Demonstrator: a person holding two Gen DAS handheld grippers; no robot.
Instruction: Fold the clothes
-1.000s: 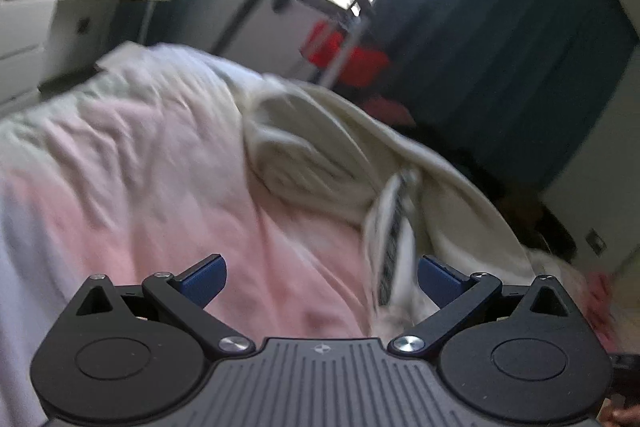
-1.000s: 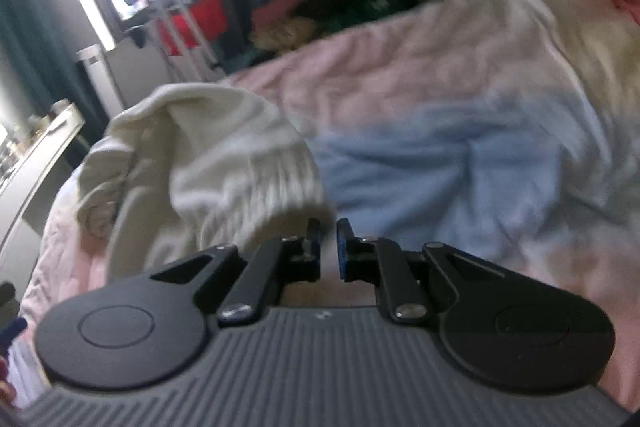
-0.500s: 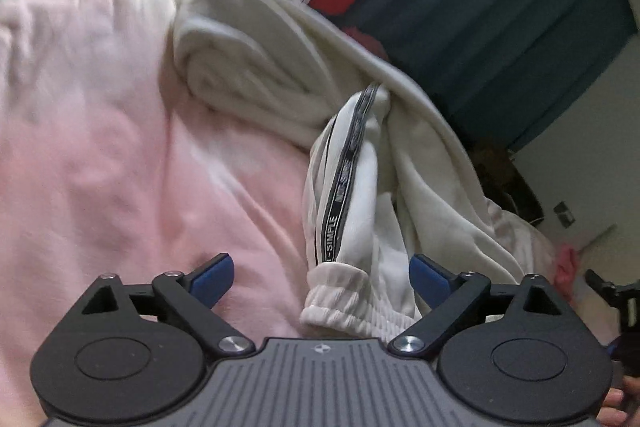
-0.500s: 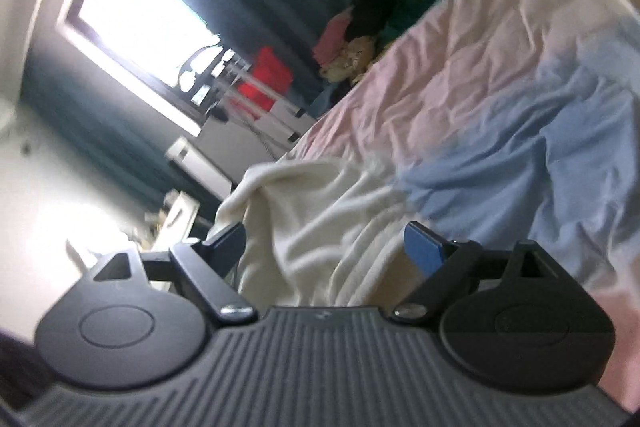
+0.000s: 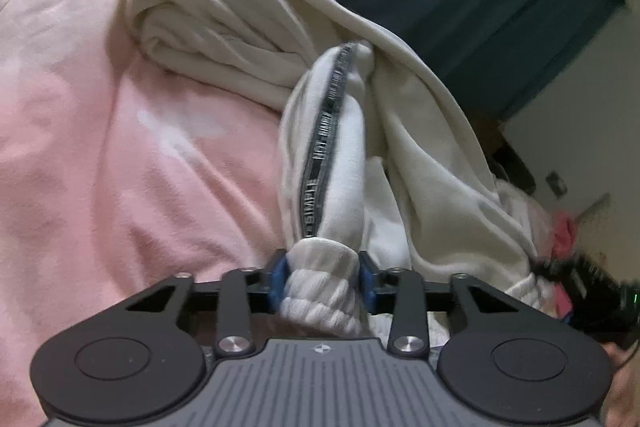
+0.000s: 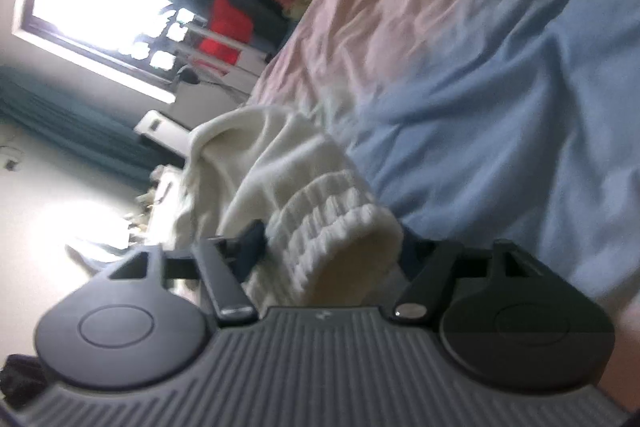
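One bed, pink and blue cover, bearing the garment.
One pair of cream sweatpants, bunched and unfolded across the bed; no fold appears made, so the task is judged barely begun, with spreading flat and every fold left.
Left claw: pinching one ribbed cuff.
Right claw: pinching a second ribbed cuff.
Side stripe: grey tape lettered "SIMPLE"; remaining print blurred.
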